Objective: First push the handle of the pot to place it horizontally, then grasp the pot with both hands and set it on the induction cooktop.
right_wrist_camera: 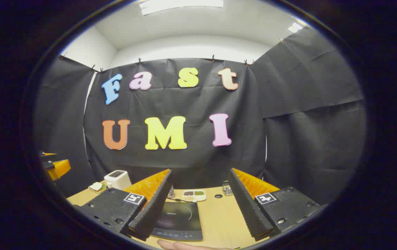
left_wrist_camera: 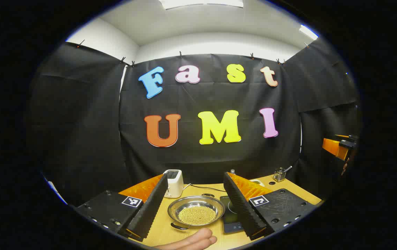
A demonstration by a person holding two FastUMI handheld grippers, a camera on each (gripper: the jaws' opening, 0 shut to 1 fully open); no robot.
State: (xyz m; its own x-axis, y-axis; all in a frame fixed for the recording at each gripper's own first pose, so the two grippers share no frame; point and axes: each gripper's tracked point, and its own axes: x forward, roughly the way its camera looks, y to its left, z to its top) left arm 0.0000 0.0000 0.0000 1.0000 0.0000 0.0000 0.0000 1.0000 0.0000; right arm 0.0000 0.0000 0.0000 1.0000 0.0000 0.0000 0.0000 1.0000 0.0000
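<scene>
On the wooden bench [left_wrist_camera: 170, 232], a white toaster [left_wrist_camera: 174, 183] is standing at the far left, and just right of it the steel pot [left_wrist_camera: 196, 210], holding pale grains, is sitting on the bare wood with its dark handle [left_wrist_camera: 179, 226] jutting toward the near left edge rather than lying level. The left tongs [left_wrist_camera: 195, 205] are hovering spread wide above the pot, touching nothing, while a hand [left_wrist_camera: 193, 240] is resting on the bench just in front. Right of the pot, close beside it, the black induction cooktop [right_wrist_camera: 179, 217] is lying bare. The right tongs [right_wrist_camera: 198, 205] are hanging over it, likewise spread and carrying nothing. Behind the cooktop, a small compartment tray [right_wrist_camera: 194, 195] is sitting near the back wall.

The handle push is likely the step in hand. One finger should be lowering beside the handle and nudging it sideways slowly, low against the stem, so the shallow pot is turning rather than sliding or tipping its grains. Only then should both tongs be closing on opposite sides of the rim.
</scene>
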